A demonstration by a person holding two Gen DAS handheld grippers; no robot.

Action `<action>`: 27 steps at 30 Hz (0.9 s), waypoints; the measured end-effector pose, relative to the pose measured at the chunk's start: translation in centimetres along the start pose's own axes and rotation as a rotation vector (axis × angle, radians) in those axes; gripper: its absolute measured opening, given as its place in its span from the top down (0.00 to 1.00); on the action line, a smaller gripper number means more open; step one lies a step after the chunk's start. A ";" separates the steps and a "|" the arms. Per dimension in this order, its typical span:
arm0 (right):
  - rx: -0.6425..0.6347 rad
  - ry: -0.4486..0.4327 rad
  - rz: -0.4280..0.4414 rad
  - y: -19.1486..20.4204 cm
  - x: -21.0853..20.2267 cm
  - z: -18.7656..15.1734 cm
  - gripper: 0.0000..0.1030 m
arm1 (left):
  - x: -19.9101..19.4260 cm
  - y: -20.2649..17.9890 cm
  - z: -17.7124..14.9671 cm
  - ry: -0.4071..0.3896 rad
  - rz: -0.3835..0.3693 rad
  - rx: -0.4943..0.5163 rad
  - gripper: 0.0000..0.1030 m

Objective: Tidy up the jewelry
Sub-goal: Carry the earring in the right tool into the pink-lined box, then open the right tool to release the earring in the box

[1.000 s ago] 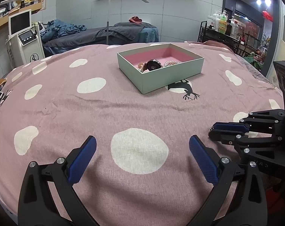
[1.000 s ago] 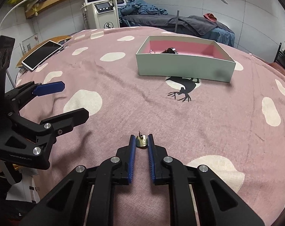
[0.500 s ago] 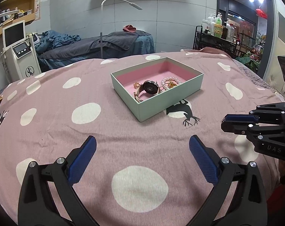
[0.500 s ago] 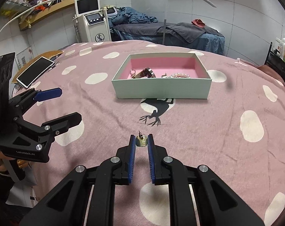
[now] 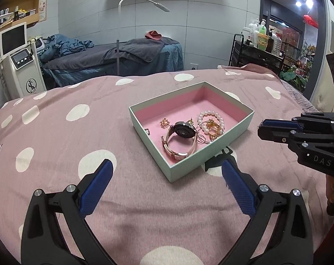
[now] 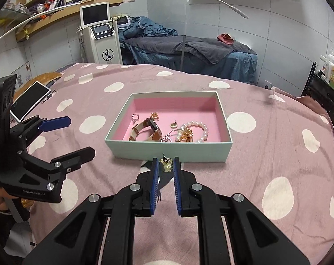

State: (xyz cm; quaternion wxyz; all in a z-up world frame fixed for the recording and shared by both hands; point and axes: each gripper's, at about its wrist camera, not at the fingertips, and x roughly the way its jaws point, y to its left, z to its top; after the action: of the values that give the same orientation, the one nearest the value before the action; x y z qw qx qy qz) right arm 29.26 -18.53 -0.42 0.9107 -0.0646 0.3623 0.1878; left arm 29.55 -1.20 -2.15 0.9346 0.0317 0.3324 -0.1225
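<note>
Your right gripper (image 6: 165, 165) pinched a small gold earring (image 6: 166, 166) just short of the jewelry box (image 6: 169, 152), left gripper (image 5: 167, 181) spread wide

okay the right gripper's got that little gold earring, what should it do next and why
Probably carry it forward over the box rim. The right gripper is shut on the gold earring, short of the near wall; the watch and pearl bracelet already lie inside.

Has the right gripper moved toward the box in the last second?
Yes. The right gripper, shut on the gold earring, has closed in on the box and now sits just short of its near wall.
</note>
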 end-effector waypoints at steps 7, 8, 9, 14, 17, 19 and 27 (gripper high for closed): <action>0.022 0.022 -0.023 -1.5 4.0 2.9 0.88 | 3.2 0.6 2.4 0.022 0.001 0.003 0.06; 0.028 0.030 -0.022 -1.8 4.6 3.2 0.88 | 3.4 0.7 2.6 0.023 -0.001 -0.001 0.06; 0.035 0.040 -0.021 -2.0 5.2 3.6 0.88 | 3.7 0.8 2.8 0.027 -0.005 -0.008 0.06; 0.050 0.071 -0.038 -2.7 8.1 4.8 0.88 | 4.7 1.2 3.5 0.038 -0.006 -0.030 0.06; 0.048 0.094 -0.047 -2.8 9.7 5.4 0.88 | 5.0 1.4 3.6 0.041 -0.006 -0.031 0.06; 0.049 0.117 -0.059 -2.9 10.7 5.7 0.88 | 5.4 1.6 3.6 0.045 -0.004 -0.035 0.06; 0.063 0.159 -0.064 -3.0 12.9 5.5 0.88 | 6.1 2.2 3.8 0.051 0.002 -0.046 0.06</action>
State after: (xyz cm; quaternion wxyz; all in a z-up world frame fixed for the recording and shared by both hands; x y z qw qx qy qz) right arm 42.57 -16.03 -5.28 0.8862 -0.0621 0.4368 0.1413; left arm 36.99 -0.89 -3.12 0.9264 0.0136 0.3590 -0.1131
